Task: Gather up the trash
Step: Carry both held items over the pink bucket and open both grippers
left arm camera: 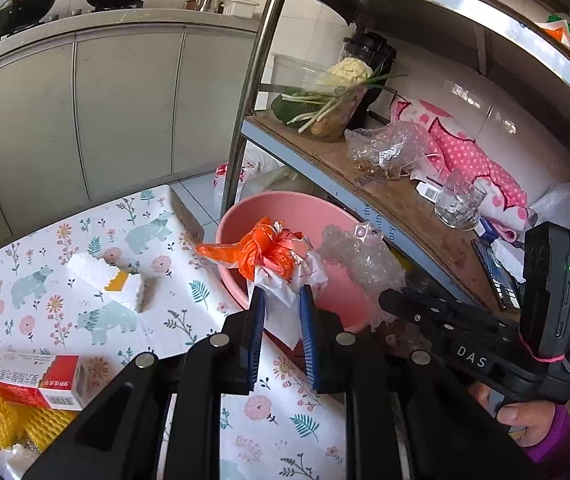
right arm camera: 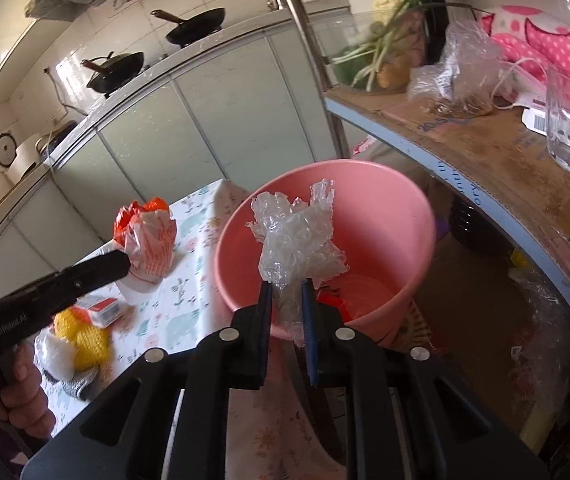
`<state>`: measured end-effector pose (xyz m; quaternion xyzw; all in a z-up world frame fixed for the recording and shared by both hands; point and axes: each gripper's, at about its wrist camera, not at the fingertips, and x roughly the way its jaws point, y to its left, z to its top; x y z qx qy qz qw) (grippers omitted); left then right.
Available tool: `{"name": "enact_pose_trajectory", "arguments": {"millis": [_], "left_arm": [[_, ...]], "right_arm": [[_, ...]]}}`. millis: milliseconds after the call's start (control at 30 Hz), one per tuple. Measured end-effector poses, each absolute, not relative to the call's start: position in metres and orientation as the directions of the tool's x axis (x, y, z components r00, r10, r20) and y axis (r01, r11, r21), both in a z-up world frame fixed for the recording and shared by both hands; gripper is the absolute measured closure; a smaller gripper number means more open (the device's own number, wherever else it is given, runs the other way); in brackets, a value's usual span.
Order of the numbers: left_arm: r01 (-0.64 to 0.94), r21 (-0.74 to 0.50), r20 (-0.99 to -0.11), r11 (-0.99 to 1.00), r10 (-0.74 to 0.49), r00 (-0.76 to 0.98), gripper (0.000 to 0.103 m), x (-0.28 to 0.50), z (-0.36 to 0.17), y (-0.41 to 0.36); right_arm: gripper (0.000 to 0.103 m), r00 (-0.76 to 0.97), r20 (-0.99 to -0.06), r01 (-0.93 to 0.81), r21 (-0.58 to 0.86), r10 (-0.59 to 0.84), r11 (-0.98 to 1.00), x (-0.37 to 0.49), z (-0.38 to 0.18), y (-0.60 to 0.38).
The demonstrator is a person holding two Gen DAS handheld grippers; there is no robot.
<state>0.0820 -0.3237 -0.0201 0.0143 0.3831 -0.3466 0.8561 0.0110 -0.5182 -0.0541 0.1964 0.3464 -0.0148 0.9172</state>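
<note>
My left gripper (left arm camera: 281, 294) is shut on an orange and white plastic bag (left arm camera: 271, 250) and holds it at the near rim of the pink bin (left arm camera: 281, 205). In the right wrist view the same orange and white bag (right arm camera: 147, 240) hangs over the table, left of the pink bin (right arm camera: 413, 216). My right gripper (right arm camera: 288, 285) is shut on a crumpled clear plastic wrap (right arm camera: 299, 236) held above the bin's opening. That clear wrap (left arm camera: 361, 252) shows in the left wrist view too, over the bin's right side. Red and orange scraps lie in the bin's bottom.
On the flower-print tablecloth (left arm camera: 189, 292) lie a white foam block (left arm camera: 111, 280), a red and white carton (left arm camera: 33, 376) and yellow foam netting (left arm camera: 1, 420). A metal shelf rack (left arm camera: 389, 200) stands right of the bin with a glass (left arm camera: 459, 204), a clear bag and vegetables.
</note>
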Motion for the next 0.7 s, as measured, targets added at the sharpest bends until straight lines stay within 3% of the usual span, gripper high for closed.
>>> {"name": "enact_pose_trajectory", "arguments": {"millis": [533,700], "left_arm": [[0.602,-0.229,-0.723,0.765,-0.548,0.42,0.086,0.113,-0.056,-0.373],[0.594,-0.232,-0.721,0.77,-0.546,0.427,0.079,0.117,-0.057,-0.375]], "right_arm": [[0.087,0.741,-0.666,0.22,0.356,0.082,0.908,0.041,-0.078,-0.535],[0.083,0.735,-0.674,0.226,0.345,0.073,0.911,0.049,-0.079,-0.534]]}}
